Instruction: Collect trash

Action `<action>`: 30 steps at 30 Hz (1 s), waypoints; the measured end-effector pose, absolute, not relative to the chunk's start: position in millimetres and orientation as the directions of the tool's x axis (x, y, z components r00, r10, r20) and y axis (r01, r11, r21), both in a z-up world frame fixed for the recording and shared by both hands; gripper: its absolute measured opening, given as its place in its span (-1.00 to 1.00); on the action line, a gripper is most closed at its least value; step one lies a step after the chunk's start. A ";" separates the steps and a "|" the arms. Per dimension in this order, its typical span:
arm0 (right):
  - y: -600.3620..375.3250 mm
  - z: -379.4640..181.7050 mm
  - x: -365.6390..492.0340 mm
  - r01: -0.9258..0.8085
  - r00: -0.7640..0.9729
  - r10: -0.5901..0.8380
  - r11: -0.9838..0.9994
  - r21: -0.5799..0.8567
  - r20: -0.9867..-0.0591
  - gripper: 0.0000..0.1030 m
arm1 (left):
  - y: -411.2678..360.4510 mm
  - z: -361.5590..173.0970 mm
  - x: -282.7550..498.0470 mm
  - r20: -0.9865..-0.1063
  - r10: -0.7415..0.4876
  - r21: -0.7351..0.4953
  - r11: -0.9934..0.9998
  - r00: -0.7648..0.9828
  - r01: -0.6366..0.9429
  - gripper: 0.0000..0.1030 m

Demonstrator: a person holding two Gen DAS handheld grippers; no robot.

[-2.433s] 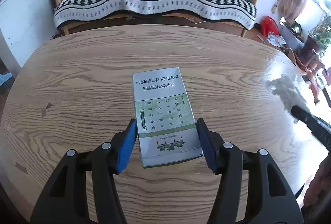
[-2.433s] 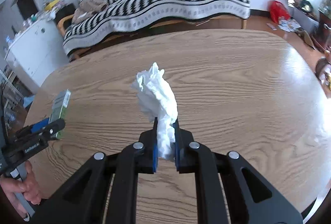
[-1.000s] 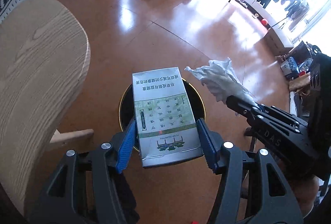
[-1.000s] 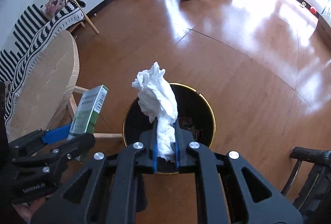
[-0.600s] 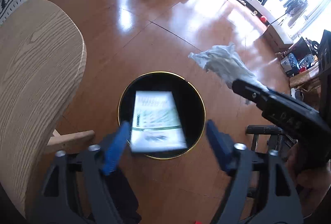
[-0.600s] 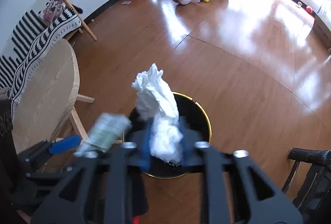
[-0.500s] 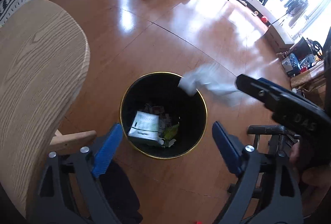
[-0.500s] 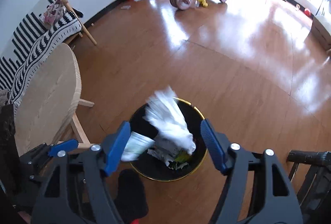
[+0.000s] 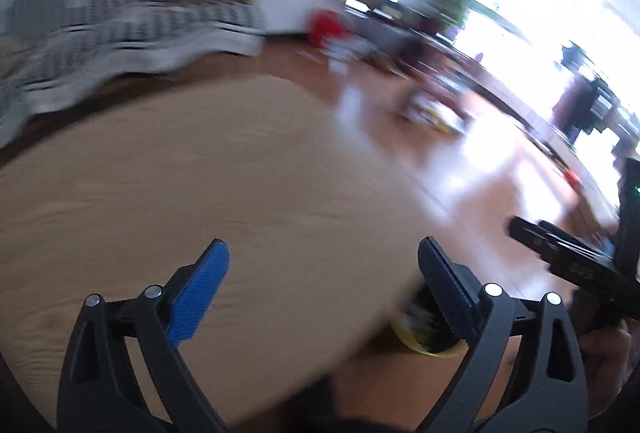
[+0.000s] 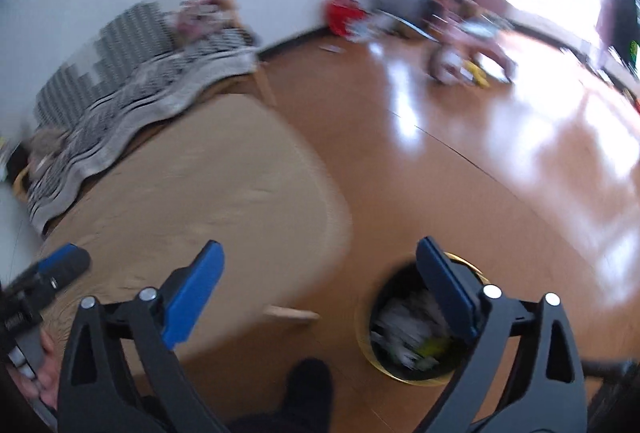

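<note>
Both views are motion-blurred. My left gripper is open and empty over the wooden table. My right gripper is open and empty above the floor beside the table. The black bin with a gold rim stands on the floor at the lower right, with white and yellow trash inside. A sliver of the bin shows past the table edge in the left wrist view. The right gripper shows at that view's right edge, and the left gripper at the right wrist view's left edge.
A sofa with a black-and-white striped throw stands behind the table. A pink tricycle and a red bag are on the glossy wood floor. A table leg juts out near the bin. My dark shoe is beside it.
Both grippers have let go: the green-and-white box and the white tissue fell into the bin. Both grippers have since swung up and left, back toward the table.
</note>
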State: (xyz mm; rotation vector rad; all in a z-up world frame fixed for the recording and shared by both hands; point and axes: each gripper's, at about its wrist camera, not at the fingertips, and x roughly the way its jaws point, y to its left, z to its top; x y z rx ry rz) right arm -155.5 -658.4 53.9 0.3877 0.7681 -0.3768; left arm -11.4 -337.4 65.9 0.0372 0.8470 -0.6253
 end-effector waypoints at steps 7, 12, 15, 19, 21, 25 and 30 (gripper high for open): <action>-468.5 74.7 -37.2 0.142 0.724 0.017 0.975 0.173 -0.689 0.83 | -133.2 64.6 41.3 -0.716 -0.254 -0.111 0.961 0.650 0.253 0.80; -359.4 72.3 10.3 -0.009 0.720 0.119 0.987 0.163 -0.684 0.83 | -22.6 52.2 59.2 -0.732 -0.102 -0.058 0.995 0.673 0.087 0.80; -323.1 68.5 27.6 -0.063 0.731 0.140 0.988 0.139 -0.668 0.83 | 18.5 46.9 58.0 -0.723 -0.065 -0.075 0.997 0.687 0.016 0.80; -292.1 45.5 35.6 -0.085 0.752 0.111 0.994 0.072 -0.649 0.83 | 47.6 39.8 53.3 -0.724 -0.037 -0.089 0.995 0.689 -0.039 0.80; -286.8 32.3 44.0 -0.087 0.731 0.096 0.995 0.047 -0.675 0.83 | 51.4 35.1 57.2 -0.741 -0.059 -0.122 0.991 0.669 -0.047 0.80; -280.3 20.0 49.7 -0.088 0.701 0.087 0.995 0.035 -0.708 0.83 | 51.1 31.3 63.2 -0.746 -0.058 -0.130 0.990 0.663 -0.060 0.80; -280.3 10.9 56.7 -0.095 0.668 0.114 0.993 0.068 -0.735 0.83 | 48.9 28.4 65.3 -0.745 -0.058 -0.128 0.990 0.664 -0.057 0.80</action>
